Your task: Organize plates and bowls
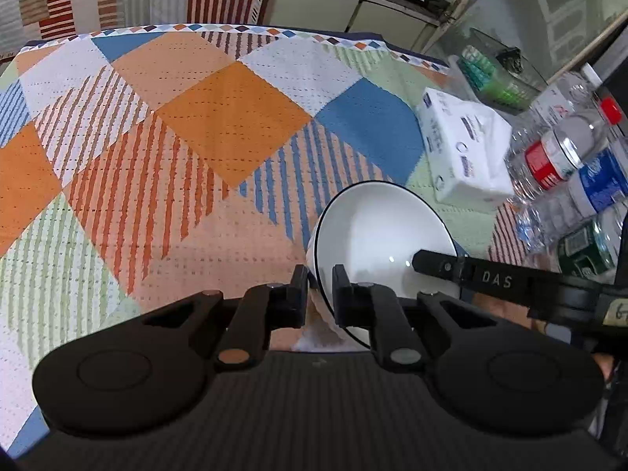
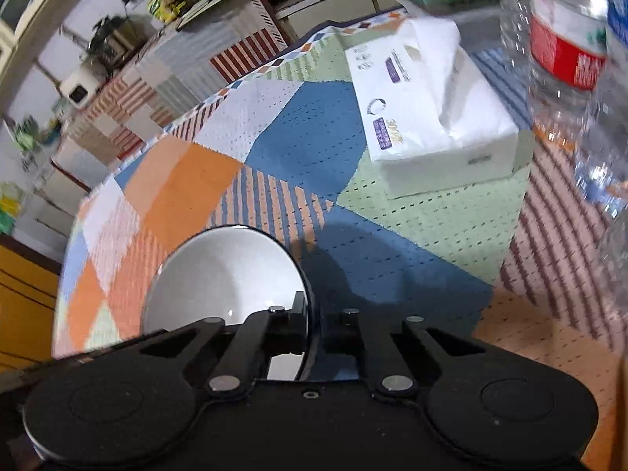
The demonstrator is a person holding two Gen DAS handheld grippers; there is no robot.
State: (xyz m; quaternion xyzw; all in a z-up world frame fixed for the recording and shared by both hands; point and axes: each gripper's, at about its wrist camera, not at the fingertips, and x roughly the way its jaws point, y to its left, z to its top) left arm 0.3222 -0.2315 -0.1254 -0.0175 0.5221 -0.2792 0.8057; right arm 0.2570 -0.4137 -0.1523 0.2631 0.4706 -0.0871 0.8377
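Note:
A white bowl with a thin black rim point(image 1: 376, 231) is held tilted above the patterned tablecloth point(image 1: 188, 137). My left gripper point(image 1: 318, 286) is shut on the bowl's rim, one finger outside and one inside. My right gripper point(image 2: 314, 314) is shut on a white black-rimmed bowl point(image 2: 227, 274) at its right rim. The right gripper's finger point(image 1: 451, 267) reaches into the bowl in the left wrist view. I cannot tell whether both grippers hold one bowl or two.
A white tissue pack point(image 1: 463, 149) point(image 2: 428, 98) lies at the table's right. Several plastic bottles point(image 1: 565, 153) point(image 2: 565, 39) stand right of it. A clear box with green items point(image 1: 494, 74) sits behind. Cabinets and a patterned cover lie beyond the far edge.

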